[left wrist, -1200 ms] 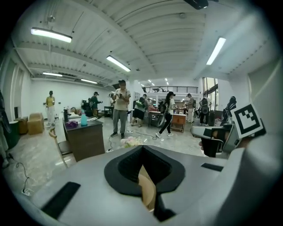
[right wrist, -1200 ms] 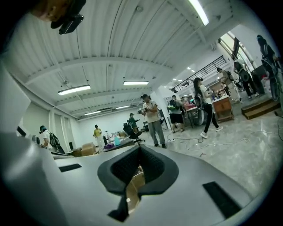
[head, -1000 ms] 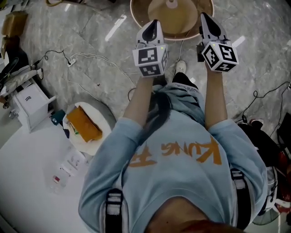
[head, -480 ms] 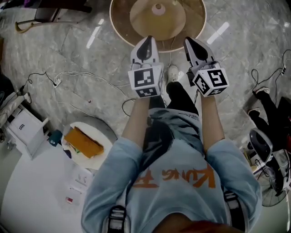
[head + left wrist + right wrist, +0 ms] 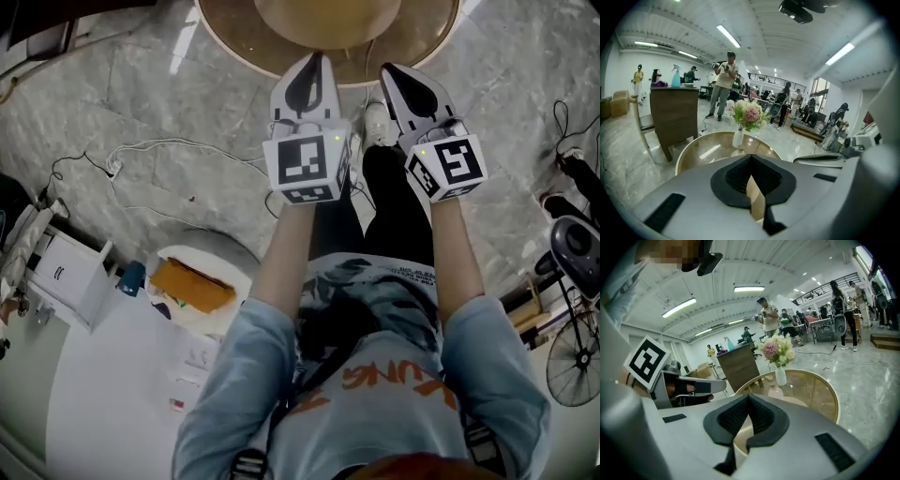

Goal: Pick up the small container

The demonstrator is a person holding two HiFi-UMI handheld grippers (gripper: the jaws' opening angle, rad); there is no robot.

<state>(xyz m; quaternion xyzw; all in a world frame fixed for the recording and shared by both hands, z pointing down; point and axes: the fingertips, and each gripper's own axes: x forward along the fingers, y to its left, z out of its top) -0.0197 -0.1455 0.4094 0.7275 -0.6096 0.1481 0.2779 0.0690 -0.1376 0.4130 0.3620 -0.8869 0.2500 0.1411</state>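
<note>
Both grippers are held out side by side above the marble floor, pointing at a round gold-rimmed glass table (image 5: 234,42). My left gripper (image 5: 313,64) is shut, its black pads meeting at the tip (image 5: 751,157) with nothing between them. My right gripper (image 5: 394,73) is shut too, and empty (image 5: 747,396). On the round table stands a small white vase (image 5: 738,138) with pink and white flowers (image 5: 777,350), ahead of both grippers. I cannot make out a small container in any view.
A white table (image 5: 103,384) lies at lower left with a plate (image 5: 202,258) bearing an orange-brown thing. A white cable (image 5: 169,150) runs over the floor, and a fan (image 5: 572,361) stands at right. A wooden counter (image 5: 672,115) and several people stand beyond.
Both grippers have sunk and come closer to the round table, which now fills more of the head view's top. Both stay shut.
</note>
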